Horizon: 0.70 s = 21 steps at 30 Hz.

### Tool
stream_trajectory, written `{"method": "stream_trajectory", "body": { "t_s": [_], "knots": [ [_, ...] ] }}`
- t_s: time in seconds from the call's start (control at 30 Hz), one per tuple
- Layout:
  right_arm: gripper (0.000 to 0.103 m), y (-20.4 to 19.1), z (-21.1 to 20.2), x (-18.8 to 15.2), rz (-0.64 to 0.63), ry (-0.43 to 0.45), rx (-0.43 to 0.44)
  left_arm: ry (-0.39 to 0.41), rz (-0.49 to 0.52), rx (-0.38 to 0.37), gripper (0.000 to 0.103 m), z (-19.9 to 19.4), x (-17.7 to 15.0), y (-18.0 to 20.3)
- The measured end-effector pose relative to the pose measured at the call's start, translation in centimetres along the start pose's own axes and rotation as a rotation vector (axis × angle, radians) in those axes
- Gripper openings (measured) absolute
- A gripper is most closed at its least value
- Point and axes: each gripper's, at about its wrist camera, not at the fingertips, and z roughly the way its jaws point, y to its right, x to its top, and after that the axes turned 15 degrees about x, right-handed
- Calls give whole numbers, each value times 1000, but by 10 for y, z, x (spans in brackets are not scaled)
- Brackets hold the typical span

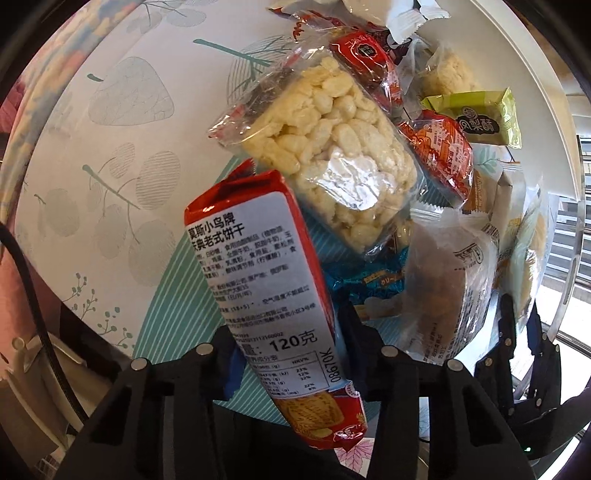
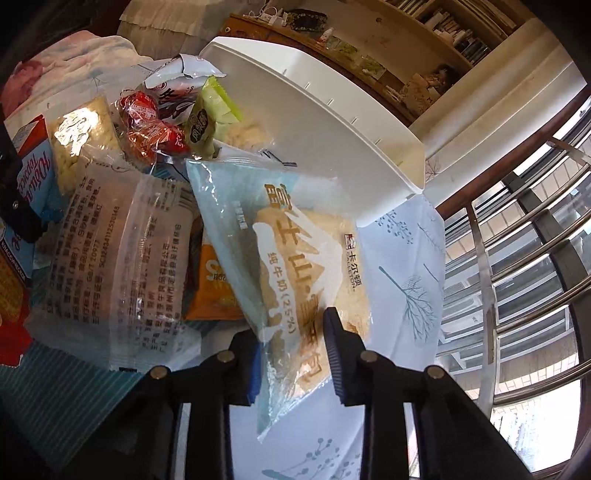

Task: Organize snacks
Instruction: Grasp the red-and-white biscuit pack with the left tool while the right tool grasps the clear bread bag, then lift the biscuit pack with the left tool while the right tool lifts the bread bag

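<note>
My left hand-held gripper (image 1: 286, 354) was clenched on the red biscuit pack (image 1: 273, 295), its black fingers (image 1: 218, 354) pressed against both long sides. The pack ran lengthwise between them, its white label facing the camera. Just beyond its far end lay the clear bag of puffed rice cakes (image 1: 325, 155), and past that the rest of the heap: red candy wrappers (image 1: 439, 155), a green pastry packet (image 1: 480, 118) and a blue packet (image 1: 365, 288) half buried underneath.

My right hand-held gripper (image 2: 291, 347) was grasping the pale blue bread bag (image 2: 295, 266), pinching its lower part between the pads, with the bag's top slanting up and to the left. Beside it on the left lay a translucent packet (image 2: 122, 266) covered in printed text, and an orange packet (image 2: 210, 284) peeked out between the two.

Everything sat on a bench covered with a white cloth (image 1: 122, 147) printed with leaves and teal stripes. A white plastic tray (image 2: 332, 129) lay right behind the pile, touching the bread bag's far edge as far as I could tell. Behind it were wooden bookshelves (image 2: 443, 33), and at the right a window with metal rails (image 2: 517, 277).
</note>
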Motion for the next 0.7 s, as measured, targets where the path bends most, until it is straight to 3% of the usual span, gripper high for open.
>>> {"method": "stream_trajectory", "body": {
  "t_s": [0.33,0.7],
  "knots": [
    [21,17,-24,10,15,18,15,51,4,10,42,-53,7,9],
    [19,26,-72,23,-25,89,17,196,18,-22,42,-133,10,12]
  ]
}}
